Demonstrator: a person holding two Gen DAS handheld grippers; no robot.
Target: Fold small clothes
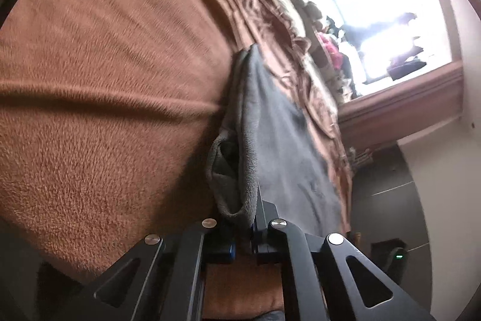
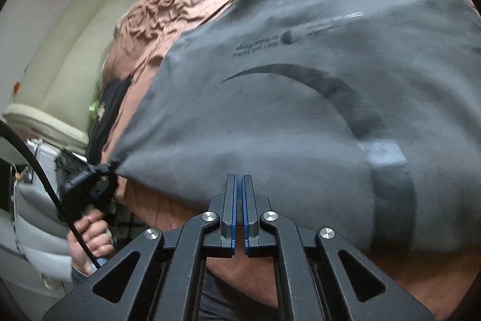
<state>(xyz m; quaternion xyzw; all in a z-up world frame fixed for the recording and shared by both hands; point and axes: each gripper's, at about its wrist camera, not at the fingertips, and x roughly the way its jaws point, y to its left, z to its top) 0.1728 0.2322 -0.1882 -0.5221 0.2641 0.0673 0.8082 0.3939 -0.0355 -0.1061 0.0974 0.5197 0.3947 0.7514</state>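
Step in hand: we judge we are spreading the grey shirt [image 2: 300, 116] flat on the bed before the first fold.

Left tool [image 1: 254, 218]: its jaws are pressed together on a bunched edge of the shirt; in the right wrist view that tool [image 2: 99, 173] sits far off to the left, the cloth drawn to a tight point at its tips, a hand [image 2: 90, 236] on its grip below.

Right tool [image 2: 239, 209]: pressed together, the blue pads almost meeting, and we see no cloth between them.

Shirt relative to the right tool: it lies just ahead of and beyond the tips, the near hem passing right at them and running off to the right; whether the tips touch the hem we cannot tell.

Shirt relative to the left tool: it runs forward and away from the tips as a narrow, edge-on strip over the brown blanket [image 1: 105, 110].

How to do it well: we should keep the left pinch firm, let the right tool spread and take the near hem well away from the left corner, then draw the two apart evenly so the printed face lies smooth.

Risk: a hard pull may drag the brown bedsheet [image 2: 186, 8] into creases under the cloth.
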